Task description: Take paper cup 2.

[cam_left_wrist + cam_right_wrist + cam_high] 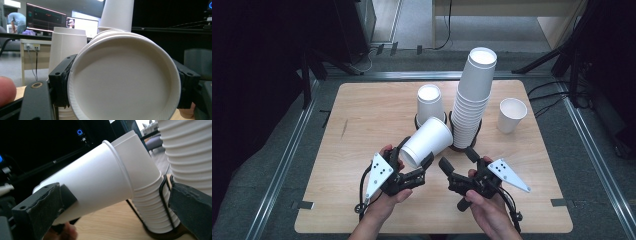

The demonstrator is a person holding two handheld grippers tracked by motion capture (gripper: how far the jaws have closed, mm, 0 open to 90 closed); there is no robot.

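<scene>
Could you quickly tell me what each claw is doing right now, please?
Left claw: closed on a tilted paper cup, gripping its bottom end.
Right claw: open, holding nothing.

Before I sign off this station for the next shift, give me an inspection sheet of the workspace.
Surface: wooden table, no spills seen.
Job's things: held cup tilted on its side, base toward the left gripper; short stack and tall stack, both upside down in black ring holders.
Clutter: single cup upright at the right, apart from the stacks.
Grippers: left gripper shut on the held cup's base; right gripper open, jaws apart beside the tall stack.
Cables: one trails from each gripper; more on the floor at the right.
Surroundings: dark stands, grey floor, metal rails around the table.
</scene>
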